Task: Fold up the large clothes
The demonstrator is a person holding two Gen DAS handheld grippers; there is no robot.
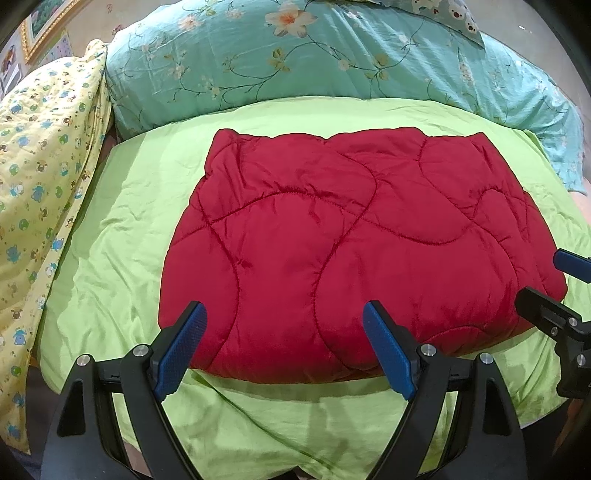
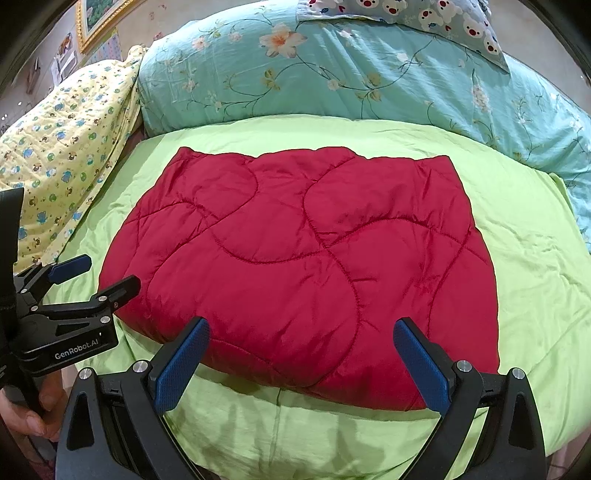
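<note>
A red quilted garment (image 1: pixel 340 243) lies folded into a thick rectangle on the light green sheet (image 1: pixel 122 229); it also shows in the right wrist view (image 2: pixel 295 258). My left gripper (image 1: pixel 284 328) is open and empty, hovering just above the garment's near edge. My right gripper (image 2: pixel 301 343) is open and empty above the same near edge, further right. The right gripper shows at the right edge of the left wrist view (image 1: pixel 546 284), and the left gripper shows at the left of the right wrist view (image 2: pixel 99 275), both with jaws apart.
A teal floral duvet (image 1: pixel 295 55) is piled behind the green sheet (image 2: pixel 535 280). A yellow patterned quilt (image 1: pixel 40 166) lies at the left. A pillow with bear faces (image 2: pixel 424 18) sits at the back. A framed picture (image 2: pixel 96 18) hangs on the wall.
</note>
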